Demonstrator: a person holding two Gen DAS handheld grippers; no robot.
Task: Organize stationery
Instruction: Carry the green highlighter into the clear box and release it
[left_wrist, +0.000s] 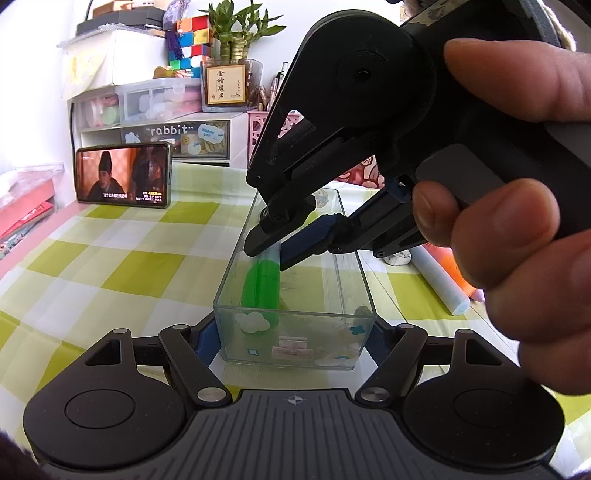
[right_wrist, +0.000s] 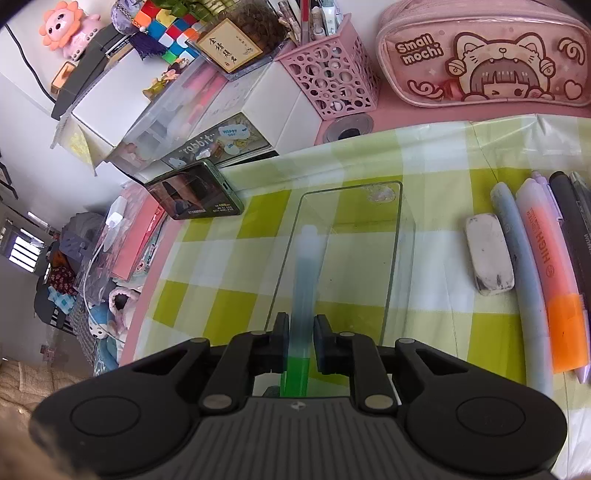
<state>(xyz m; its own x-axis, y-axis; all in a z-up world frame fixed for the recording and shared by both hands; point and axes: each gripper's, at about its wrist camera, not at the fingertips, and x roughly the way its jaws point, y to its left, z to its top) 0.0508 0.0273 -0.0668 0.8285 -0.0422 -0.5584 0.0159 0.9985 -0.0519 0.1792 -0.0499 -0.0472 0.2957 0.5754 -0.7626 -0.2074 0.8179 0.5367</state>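
A clear plastic box (left_wrist: 349, 266) lies lengthwise on the green checked tablecloth. My left gripper (left_wrist: 291, 343) is shut on its near end, one blue pad against each side wall. From above right, my right gripper (left_wrist: 269, 258), held by a person's hand (left_wrist: 517, 240), reaches into the box. It is shut on a green highlighter (left_wrist: 260, 284) with a translucent cap. The highlighter slants down, its green end near the box's front wall. In the right wrist view the highlighter (right_wrist: 308, 273) runs forward between the pads of the right gripper (right_wrist: 300, 332), inside the box (right_wrist: 351, 184).
Right of the box lie a white eraser (right_wrist: 489, 254), a pale blue pen (right_wrist: 517, 266), an orange highlighter (right_wrist: 554, 288) and darker pens. A pink pencil case (right_wrist: 484, 55), a pink pen holder (right_wrist: 332, 81) and drawer units line the back. A phone (left_wrist: 123, 175) stands at the back left.
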